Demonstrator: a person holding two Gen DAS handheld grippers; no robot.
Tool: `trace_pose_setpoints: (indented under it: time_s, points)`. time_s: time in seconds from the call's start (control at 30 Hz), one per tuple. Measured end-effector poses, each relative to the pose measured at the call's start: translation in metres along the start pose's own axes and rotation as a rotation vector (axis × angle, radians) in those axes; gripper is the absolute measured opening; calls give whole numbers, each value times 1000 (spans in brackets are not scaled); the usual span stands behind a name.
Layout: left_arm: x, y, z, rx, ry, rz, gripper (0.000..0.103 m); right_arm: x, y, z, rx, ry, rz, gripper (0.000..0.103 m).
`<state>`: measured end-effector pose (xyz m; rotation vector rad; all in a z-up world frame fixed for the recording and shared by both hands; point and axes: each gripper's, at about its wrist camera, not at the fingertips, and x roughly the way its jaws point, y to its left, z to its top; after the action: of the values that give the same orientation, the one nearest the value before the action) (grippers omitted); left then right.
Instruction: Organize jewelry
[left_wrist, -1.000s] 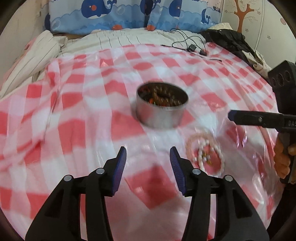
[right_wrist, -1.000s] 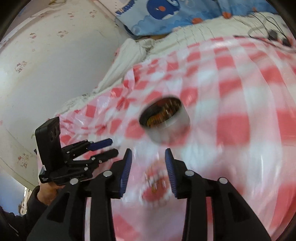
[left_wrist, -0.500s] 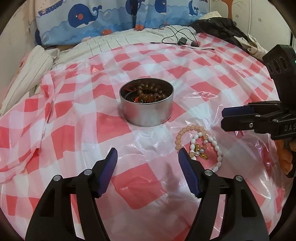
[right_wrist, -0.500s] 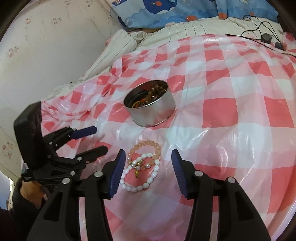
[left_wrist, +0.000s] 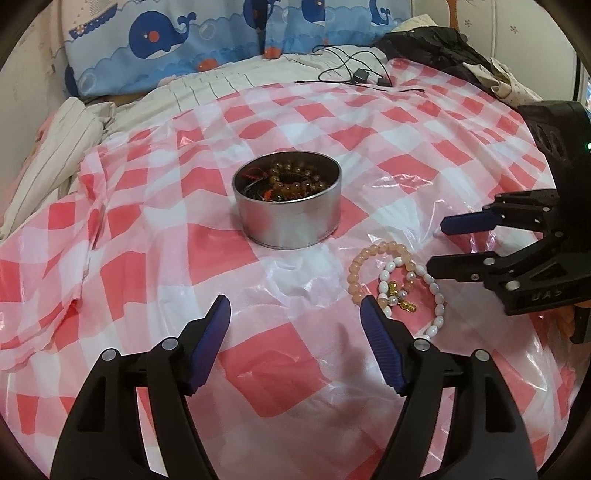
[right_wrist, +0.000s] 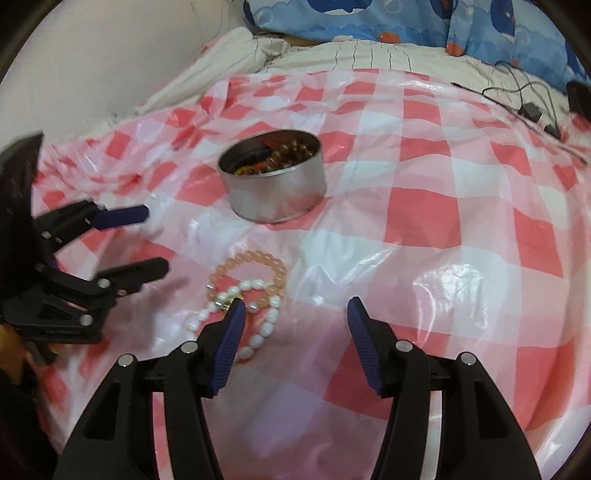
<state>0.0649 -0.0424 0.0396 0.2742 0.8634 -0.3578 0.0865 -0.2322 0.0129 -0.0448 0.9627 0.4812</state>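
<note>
A round silver tin (left_wrist: 288, 206) holding brown beads sits on the red-and-white checked plastic cover; it also shows in the right wrist view (right_wrist: 275, 177). A peach bead bracelet (left_wrist: 373, 258) and a white pearl bracelet (left_wrist: 424, 291) with gold charms lie together just right of the tin; both show in the right wrist view, peach bracelet (right_wrist: 255, 273) and pearl bracelet (right_wrist: 258, 325). My left gripper (left_wrist: 295, 306) is open and empty, its right finger beside the bracelets. My right gripper (right_wrist: 293, 310) is open and empty, its left fingertip over the pearl bracelet.
The checked cover (left_wrist: 184, 258) lies over a bed. A whale-print pillow (left_wrist: 221, 40) lies at the head. Black cables (left_wrist: 354, 74) and dark clothing (left_wrist: 436, 48) lie at the far right. A striped blanket (left_wrist: 55, 147) is bunched at the left.
Both grippers have opened wider and moved closer to the bracelets. The right gripper has swung in so its left finger now overlaps the pearl bracelet.
</note>
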Motion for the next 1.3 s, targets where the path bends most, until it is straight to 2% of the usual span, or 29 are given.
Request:
trace_pose_setpoints:
  time_s: [0.13,0.23,0.37,0.43,0.53,0.6,0.67,0.73,0.8,0.9,1.03,1.13,1.2,1.23,1.3]
  points:
    - [4,-9,-1,22,7,-17,69,7,7,-1,-40,14,-25,56]
    - [7,-19,-1,50,8,-17,69,12,16,-3,-110,33,-111,58]
    - [18,-27,9,44,-20,11,69,13,18,-4,-123,34,-112,60]
    - [26,-32,12,59,-17,48,70,14,21,-5,-139,34,-110,61]
    - [44,-42,7,123,48,126,70,17,27,-6,-175,44,-137,64]
    - [43,-44,6,170,62,194,70,16,22,-6,-181,49,-192,70]
    - [38,-39,5,214,79,259,70,13,12,-4,-165,45,-249,72]
    - [33,-29,3,222,101,285,70,9,-1,-2,-124,39,-275,72]
    - [27,-22,1,216,107,286,70,5,-5,-2,-92,31,-207,72]
    - [19,-12,1,157,93,201,70,8,2,-2,-98,40,-118,72]
    - [17,-19,2,155,47,142,72,15,9,-4,-116,48,-116,72]
    - [21,-33,2,210,20,152,78,14,14,-6,-126,44,-100,62]
    - [28,-32,0,195,49,126,78,15,16,-7,-136,57,-89,44]
    - [32,-28,-1,159,72,84,75,15,14,-7,-132,60,-94,40]
    - [33,-22,-1,100,89,7,56,12,3,-5,-90,66,-84,22]
